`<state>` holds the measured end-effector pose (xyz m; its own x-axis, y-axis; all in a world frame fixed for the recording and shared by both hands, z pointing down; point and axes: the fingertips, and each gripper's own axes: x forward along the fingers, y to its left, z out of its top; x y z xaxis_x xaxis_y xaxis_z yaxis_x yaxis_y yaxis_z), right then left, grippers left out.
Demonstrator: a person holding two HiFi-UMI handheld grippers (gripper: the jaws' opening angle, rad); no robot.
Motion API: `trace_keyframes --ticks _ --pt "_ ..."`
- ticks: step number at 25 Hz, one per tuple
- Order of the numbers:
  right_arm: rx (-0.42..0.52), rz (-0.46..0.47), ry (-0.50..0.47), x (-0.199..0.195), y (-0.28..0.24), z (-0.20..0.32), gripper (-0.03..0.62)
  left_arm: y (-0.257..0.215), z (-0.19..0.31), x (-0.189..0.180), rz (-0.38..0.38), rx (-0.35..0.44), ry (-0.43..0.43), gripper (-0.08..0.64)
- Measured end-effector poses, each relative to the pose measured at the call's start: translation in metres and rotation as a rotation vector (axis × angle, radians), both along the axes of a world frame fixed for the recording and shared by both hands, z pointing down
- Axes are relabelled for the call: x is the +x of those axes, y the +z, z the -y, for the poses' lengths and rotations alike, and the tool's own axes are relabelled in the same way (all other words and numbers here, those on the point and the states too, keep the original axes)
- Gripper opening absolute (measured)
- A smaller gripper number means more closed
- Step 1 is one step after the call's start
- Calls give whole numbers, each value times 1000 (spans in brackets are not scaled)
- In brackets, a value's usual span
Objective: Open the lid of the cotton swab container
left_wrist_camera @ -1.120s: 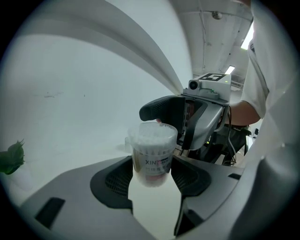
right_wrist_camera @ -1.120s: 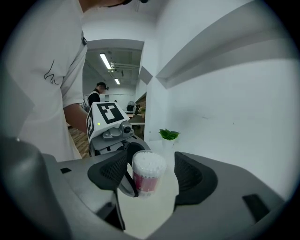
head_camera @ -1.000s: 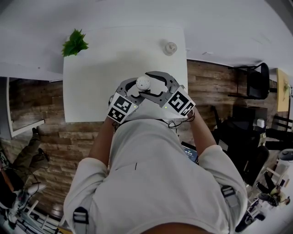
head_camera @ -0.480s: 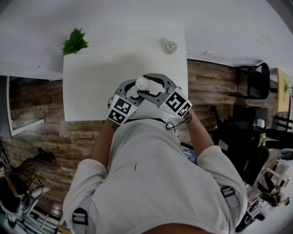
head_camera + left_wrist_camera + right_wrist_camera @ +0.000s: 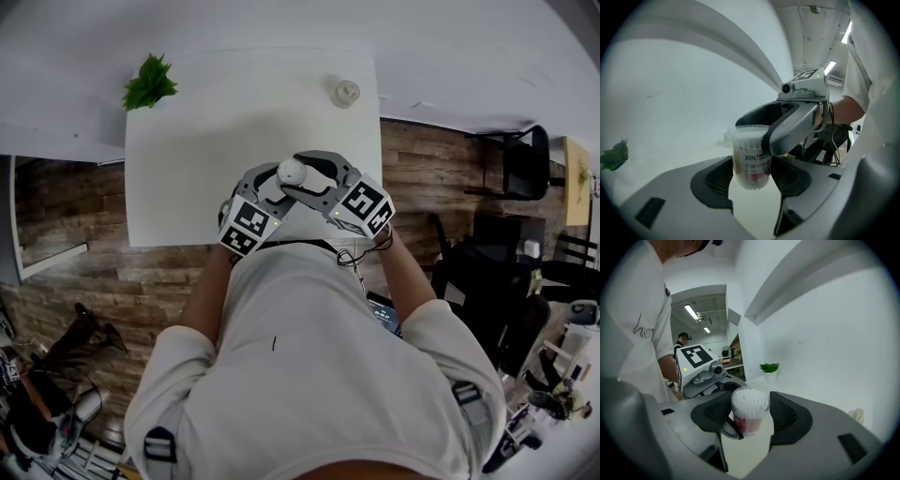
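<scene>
The cotton swab container is a small clear tub with a red label, packed with white swabs, held over the near part of the white table. My left gripper is shut on its body, pads on both sides. From the opposite side, my right gripper reaches across. Its jaws have just been closing, and the container's top stands between them with both pads against the lid. One right finger crosses in front of the lid in the left gripper view.
A small potted plant stands at the table's far left corner, and a small round white object at the far right. The table's near edge runs just under the grippers. Wooden floor and dark chairs lie to the right.
The right gripper has rolled slightly and its jaws have drawn in around the container's top. The left gripper and the container have stayed in place.
</scene>
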<state>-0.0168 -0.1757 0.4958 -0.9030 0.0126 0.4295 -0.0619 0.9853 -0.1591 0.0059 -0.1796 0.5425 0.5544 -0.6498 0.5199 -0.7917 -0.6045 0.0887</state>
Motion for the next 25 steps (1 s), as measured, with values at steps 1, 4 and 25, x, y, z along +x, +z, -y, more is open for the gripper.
trace_keyframes --ticks 1,4,25 --pt "-15 0 7 1 1 0 253 0 -1 1 -2 -2 3 264" --pt "-77 20 23 3 0 -1 253 1 -3 2 11 3 15 263" --pt "-272 247 206 26 -33 35 244 3 -2 7 32 71 70 258"
